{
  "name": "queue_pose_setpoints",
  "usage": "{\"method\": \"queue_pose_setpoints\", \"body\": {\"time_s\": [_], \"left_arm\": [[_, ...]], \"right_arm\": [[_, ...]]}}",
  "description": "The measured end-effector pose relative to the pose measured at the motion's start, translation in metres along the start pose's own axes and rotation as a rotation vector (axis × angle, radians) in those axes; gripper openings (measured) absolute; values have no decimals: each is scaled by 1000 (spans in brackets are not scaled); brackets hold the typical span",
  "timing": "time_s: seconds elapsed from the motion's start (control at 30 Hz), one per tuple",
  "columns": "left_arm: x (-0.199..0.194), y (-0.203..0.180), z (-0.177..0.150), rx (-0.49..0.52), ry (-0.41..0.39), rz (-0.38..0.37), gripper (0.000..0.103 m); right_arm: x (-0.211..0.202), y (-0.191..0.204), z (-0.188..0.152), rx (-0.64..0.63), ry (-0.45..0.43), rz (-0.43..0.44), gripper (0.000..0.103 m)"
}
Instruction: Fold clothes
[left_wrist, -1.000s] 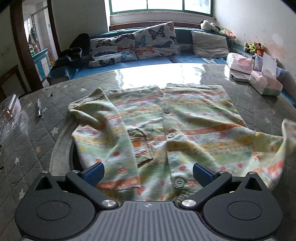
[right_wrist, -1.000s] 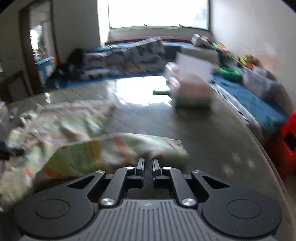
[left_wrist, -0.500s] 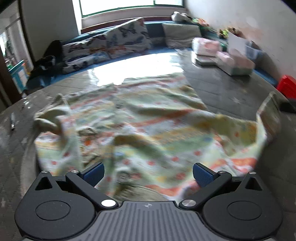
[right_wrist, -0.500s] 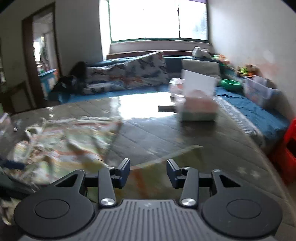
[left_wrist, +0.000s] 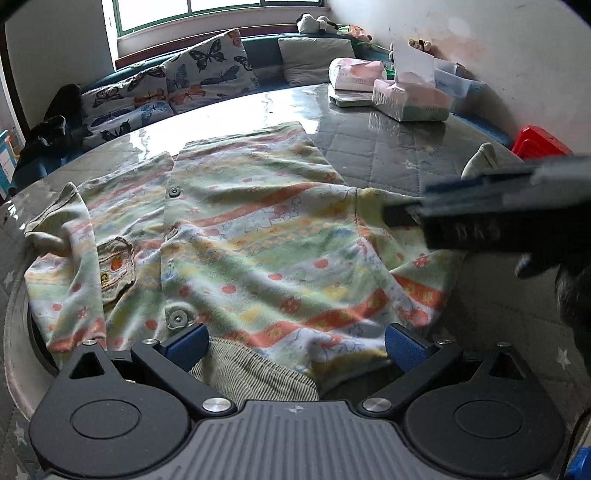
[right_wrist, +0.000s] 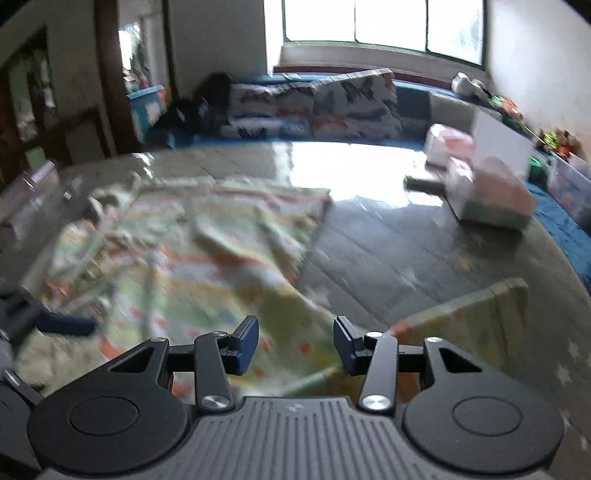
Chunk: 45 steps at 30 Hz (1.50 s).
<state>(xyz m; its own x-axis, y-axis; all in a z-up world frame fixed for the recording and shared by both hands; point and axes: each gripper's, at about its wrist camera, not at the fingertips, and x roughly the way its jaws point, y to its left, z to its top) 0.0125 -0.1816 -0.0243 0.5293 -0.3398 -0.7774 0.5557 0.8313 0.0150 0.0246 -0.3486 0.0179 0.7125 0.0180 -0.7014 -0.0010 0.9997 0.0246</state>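
Note:
A child's buttoned shirt (left_wrist: 258, 236) with green, orange and yellow stripes lies spread front-up on the round glass-topped table (left_wrist: 388, 155). Its striped ribbed collar sits between the wide-apart fingers of my left gripper (left_wrist: 293, 341), which is open at the near edge. My right gripper (right_wrist: 295, 345) is open above the shirt's right sleeve (right_wrist: 480, 317), which stretches out to the right with its cuff lying free. In the left wrist view the right gripper (left_wrist: 406, 214) appears from the side over that sleeve. The shirt's left sleeve (left_wrist: 55, 221) lies bunched.
Tissue packs (left_wrist: 410, 98) and a small box stand at the table's far right. A cushioned bench with butterfly pillows (left_wrist: 177, 85) runs behind the table. A red crate (left_wrist: 539, 146) sits beyond the right edge. A clear container (right_wrist: 40, 177) stands at the far left.
The right gripper opened and let go of the sleeve, which now lies stretched out to the right. The left gripper moved right along the near edge to the collar.

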Motion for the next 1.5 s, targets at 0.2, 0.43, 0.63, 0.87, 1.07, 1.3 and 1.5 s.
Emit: {"method": "queue_pose_setpoints", "body": {"time_s": [0.2,0.43,0.63,0.87,1.07,1.3,1.5], "left_arm": [[-2,1,-1,-4,1,-9,103],[-6,7,0,-20,0,-8,103],[-10,10,2,-28,-13,1,103],[-11,7,4,-28,-17,2,103],[-9,8,5,-34,-12,7,103],[-18,19,9,-57,-39,11,103],[-18,38,17,-96,-56,48,103]], "right_arm": [[-18,-30,-28,65,33,-108,49],[-46,-68,-48,179,25,-234,57],[-72,-82,-38,232,-79,-289,57],[-56,-72,-13,162,-147,-313,62],[-33,-52,4,52,-160,-204,59],[-22,-72,-27,136,-9,-238,52],[-46,-95,-61,224,40,-270,52]]}}
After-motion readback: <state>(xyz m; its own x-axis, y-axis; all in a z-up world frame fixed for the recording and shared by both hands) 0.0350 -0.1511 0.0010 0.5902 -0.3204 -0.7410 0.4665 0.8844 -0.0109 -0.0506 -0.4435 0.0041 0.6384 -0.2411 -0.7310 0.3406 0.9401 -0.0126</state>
